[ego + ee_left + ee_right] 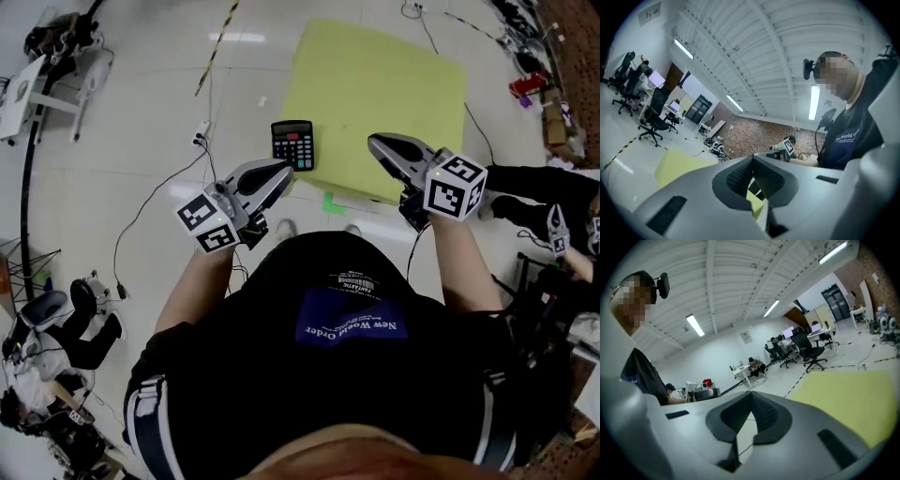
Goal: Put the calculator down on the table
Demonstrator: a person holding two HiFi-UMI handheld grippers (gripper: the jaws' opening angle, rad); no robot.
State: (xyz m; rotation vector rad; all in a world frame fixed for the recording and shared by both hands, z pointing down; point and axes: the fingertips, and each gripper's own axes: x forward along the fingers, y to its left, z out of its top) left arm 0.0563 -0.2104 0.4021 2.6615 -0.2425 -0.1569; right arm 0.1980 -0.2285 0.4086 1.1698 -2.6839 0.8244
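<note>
Hovering at mid-frame in the head view, the left gripper and right gripper are both showing jaws pressed together on nothing, while the calculator is lying flat at the yellow mat's left edge, upper centre, where a careless forward step is probably risking kicking it away.

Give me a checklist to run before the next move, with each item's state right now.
1. Calculator set down: ok, it lies face up with nothing touching it.
2. Calculator wholly on the yellow sheet: not ok, it straddles the sheet's left edge.
3. Left gripper empty: ok, jaws together, nothing between them.
4. Right gripper empty: ok, jaws together, nothing between them.
5. Both grippers clear of the calculator: ok, each is apart from it.
</note>
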